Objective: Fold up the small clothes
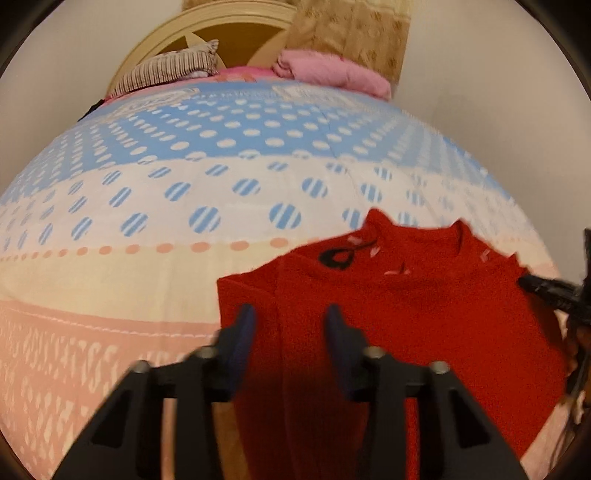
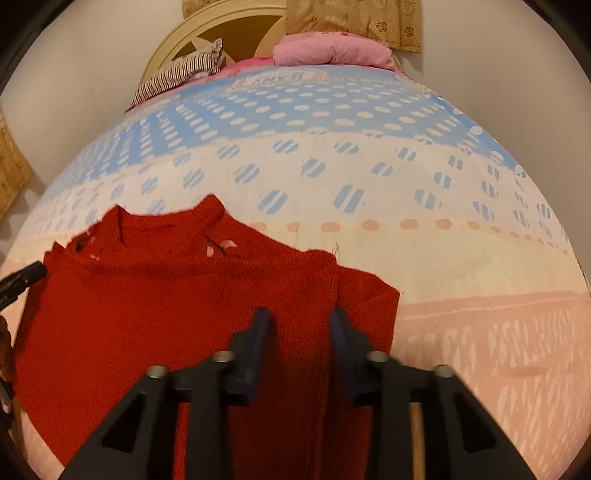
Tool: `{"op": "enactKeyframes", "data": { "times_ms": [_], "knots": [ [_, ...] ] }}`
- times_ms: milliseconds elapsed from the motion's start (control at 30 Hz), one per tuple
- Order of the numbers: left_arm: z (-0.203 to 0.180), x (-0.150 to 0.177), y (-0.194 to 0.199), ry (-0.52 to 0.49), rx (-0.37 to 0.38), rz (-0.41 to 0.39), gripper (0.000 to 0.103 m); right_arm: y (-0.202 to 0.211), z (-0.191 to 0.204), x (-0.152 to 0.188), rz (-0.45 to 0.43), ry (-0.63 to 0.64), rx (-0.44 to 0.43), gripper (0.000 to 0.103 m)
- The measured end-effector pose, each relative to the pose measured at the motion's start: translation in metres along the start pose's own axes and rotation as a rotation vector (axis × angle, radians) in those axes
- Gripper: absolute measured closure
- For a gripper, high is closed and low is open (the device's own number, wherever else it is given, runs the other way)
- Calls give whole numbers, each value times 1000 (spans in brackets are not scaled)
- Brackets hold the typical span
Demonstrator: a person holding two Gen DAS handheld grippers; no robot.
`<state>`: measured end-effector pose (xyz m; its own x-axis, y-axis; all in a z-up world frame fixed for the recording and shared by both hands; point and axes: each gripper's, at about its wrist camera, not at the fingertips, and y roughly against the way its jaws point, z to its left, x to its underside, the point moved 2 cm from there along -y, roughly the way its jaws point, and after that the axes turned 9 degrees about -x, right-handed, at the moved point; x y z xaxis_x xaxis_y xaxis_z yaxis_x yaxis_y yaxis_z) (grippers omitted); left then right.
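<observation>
A small red knit sweater [image 1: 388, 306] lies flat on the bed with its collar pointing away and a black mark near one shoulder. It also shows in the right wrist view [image 2: 166, 314]. My left gripper [image 1: 290, 317] is open, its fingers on either side of the sweater's left sleeve area. My right gripper [image 2: 300, 321] is open over the sweater's right sleeve area. The other gripper's black tip [image 1: 546, 288] shows at the right edge of the left wrist view, and another tip [image 2: 22, 280] at the left edge of the right wrist view.
The bed cover [image 1: 184, 177] has blue, white and pink bands with dots. At the far end lie a striped pillow [image 1: 166, 68] and a pink folded blanket [image 1: 332, 70] against a cream headboard [image 1: 236, 33]. Walls stand on both sides.
</observation>
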<state>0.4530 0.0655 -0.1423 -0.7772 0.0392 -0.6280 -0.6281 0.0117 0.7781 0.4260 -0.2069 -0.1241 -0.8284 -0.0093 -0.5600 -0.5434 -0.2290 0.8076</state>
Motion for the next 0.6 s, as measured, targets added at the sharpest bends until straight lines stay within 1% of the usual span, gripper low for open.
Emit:
{"op": "enactKeyframes", "data": {
  "times_ms": [33,67,100,133,200,267,333,367,400,433,467,500,533,567,600],
  "knots": [
    [-1,1,-1,-8,-1,5,95,-1,0,1,-1,6,2,85],
    [-2,1,-3,-13,-13,8,96,0,0,2,-6,20,14,89],
    [-2,1,-2,-10,-42,-5,96,1,0,2,-12,32,24,95],
    [-3,1,0,-13,-55,-18,96,4,0,2,-25,41,38,96],
    [-7,-1,-3,-47,-149,-37,96,4,-4,1,-33,49,76,96],
    [-9,0,-12,-66,-166,-17,96,-3,-9,0,-9,33,68,96],
    [-7,0,-7,-51,-173,-25,96,-1,-9,-1,-13,36,72,96],
    [-5,0,-1,-38,-162,-32,95,3,-6,-1,-13,42,81,95],
    [-2,1,7,-22,-157,-44,91,6,-2,0,-12,52,92,93],
    [2,4,20,3,-156,-66,86,13,5,2,-10,75,123,82],
    [4,7,27,12,-150,-76,72,19,13,4,-13,100,146,74],
    [7,11,35,18,-141,-88,55,28,25,7,-24,130,142,59],
    [9,16,44,21,-142,-107,46,38,38,10,-41,147,95,56],
    [12,24,55,26,-150,-133,33,47,56,15,-52,162,8,56],
    [14,32,62,30,-149,-151,30,50,71,18,-43,173,-50,56]
  ]
}}
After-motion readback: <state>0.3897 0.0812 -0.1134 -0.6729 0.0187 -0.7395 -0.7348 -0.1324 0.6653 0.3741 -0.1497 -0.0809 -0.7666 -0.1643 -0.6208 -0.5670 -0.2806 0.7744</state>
